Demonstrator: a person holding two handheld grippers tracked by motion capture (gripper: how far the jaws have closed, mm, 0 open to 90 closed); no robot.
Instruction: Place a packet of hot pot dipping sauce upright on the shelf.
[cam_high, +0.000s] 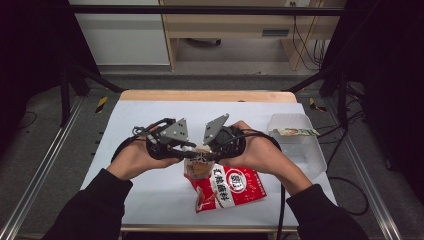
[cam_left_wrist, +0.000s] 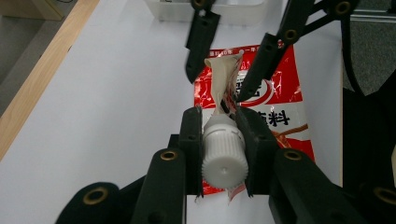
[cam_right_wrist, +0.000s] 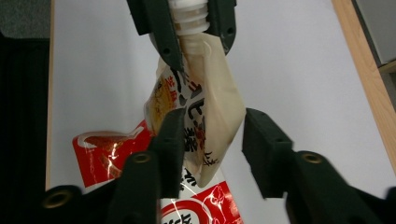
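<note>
Clear tub (cam_high: 300, 145) stands right of red pouch (cam_high: 235, 187).

Both forearms come in from the near edge of the table and meet over its middle. The left gripper (cam_high: 192, 154) points to the right, and its jaws are closed on a white ribbed cap (cam_left_wrist: 224, 154). The right gripper (cam_high: 205, 152) points to the left, facing the other one. Its jaws stand apart, not pressing. The two hands are just beside each other.
</note>
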